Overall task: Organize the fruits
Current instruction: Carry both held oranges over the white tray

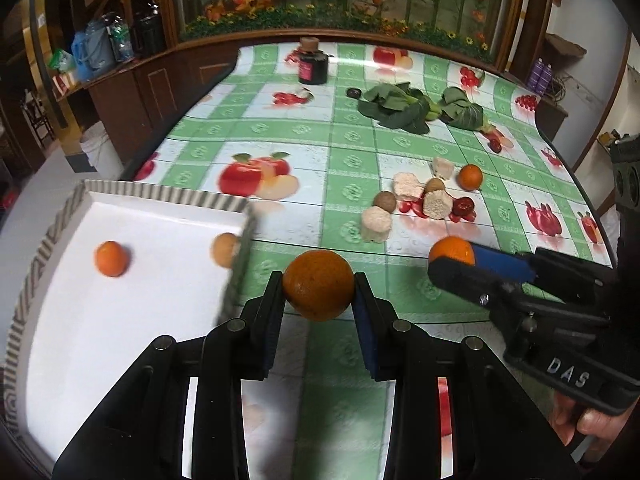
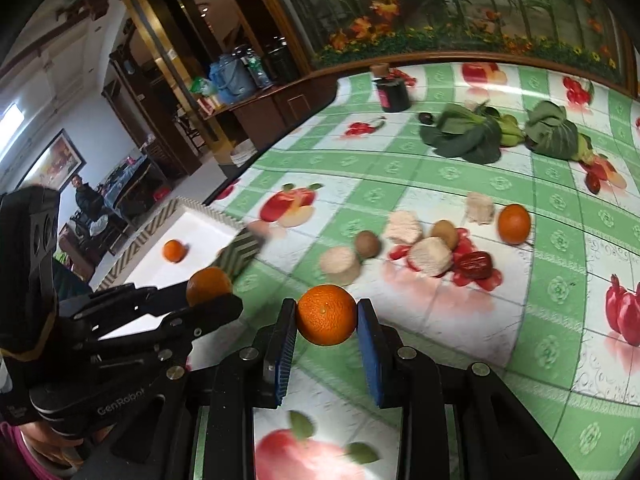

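step: while both grippers are carrying fruit, sorting is midway
left gripper [image 1: 319,286]: clamping a dull orange [image 1: 319,285]
right gripper [image 2: 327,317]: clamping a bright orange [image 2: 327,315]
next: both are needing lowering into the white tray [image 1: 120,216] before releasing

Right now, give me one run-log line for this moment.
left gripper: shut on orange | right gripper: shut on second orange | tray: two fruits inside | table: one orange left

The left claw [image 1: 319,285] sits at lower centre of its frame, fingers closed on an orange [image 1: 319,290]. The right claw [image 2: 327,317], also at lower centre, grips another orange [image 2: 327,314]. Both point forward, side by side.
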Motion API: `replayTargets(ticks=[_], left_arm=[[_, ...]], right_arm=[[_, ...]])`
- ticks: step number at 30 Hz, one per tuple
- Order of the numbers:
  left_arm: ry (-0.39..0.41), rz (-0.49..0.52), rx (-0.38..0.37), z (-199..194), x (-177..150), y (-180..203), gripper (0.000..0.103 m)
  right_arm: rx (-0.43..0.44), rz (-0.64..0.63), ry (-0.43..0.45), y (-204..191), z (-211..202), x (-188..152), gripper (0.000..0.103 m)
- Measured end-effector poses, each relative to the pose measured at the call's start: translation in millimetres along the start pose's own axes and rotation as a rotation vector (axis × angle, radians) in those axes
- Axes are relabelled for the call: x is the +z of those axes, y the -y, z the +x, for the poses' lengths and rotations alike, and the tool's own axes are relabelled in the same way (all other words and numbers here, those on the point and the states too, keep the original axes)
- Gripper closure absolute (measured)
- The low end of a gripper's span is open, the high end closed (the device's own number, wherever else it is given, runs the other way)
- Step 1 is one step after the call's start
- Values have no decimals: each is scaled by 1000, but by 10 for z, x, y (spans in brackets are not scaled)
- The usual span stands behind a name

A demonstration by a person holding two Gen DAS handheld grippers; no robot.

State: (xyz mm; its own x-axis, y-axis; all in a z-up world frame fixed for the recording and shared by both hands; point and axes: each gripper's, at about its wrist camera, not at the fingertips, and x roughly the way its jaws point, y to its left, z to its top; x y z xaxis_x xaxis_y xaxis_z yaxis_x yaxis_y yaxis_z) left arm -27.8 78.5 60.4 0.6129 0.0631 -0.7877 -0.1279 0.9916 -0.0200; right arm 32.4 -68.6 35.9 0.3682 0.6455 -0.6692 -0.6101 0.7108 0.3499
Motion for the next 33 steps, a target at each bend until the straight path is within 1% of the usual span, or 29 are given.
replayTargets(ticks=[7, 16, 33], left_arm=[[40, -16, 40, -211, -45, -213, 70], [74, -43, 70, -415, -131, -457, 70], [72, -99, 119, -487, -229, -973, 70]], right_arm=[[20, -56, -9, -351, 35, -64, 74], [36, -104, -9, -661, 47, -65, 74], [62, -197, -34, -1166, 257, 9, 74]])
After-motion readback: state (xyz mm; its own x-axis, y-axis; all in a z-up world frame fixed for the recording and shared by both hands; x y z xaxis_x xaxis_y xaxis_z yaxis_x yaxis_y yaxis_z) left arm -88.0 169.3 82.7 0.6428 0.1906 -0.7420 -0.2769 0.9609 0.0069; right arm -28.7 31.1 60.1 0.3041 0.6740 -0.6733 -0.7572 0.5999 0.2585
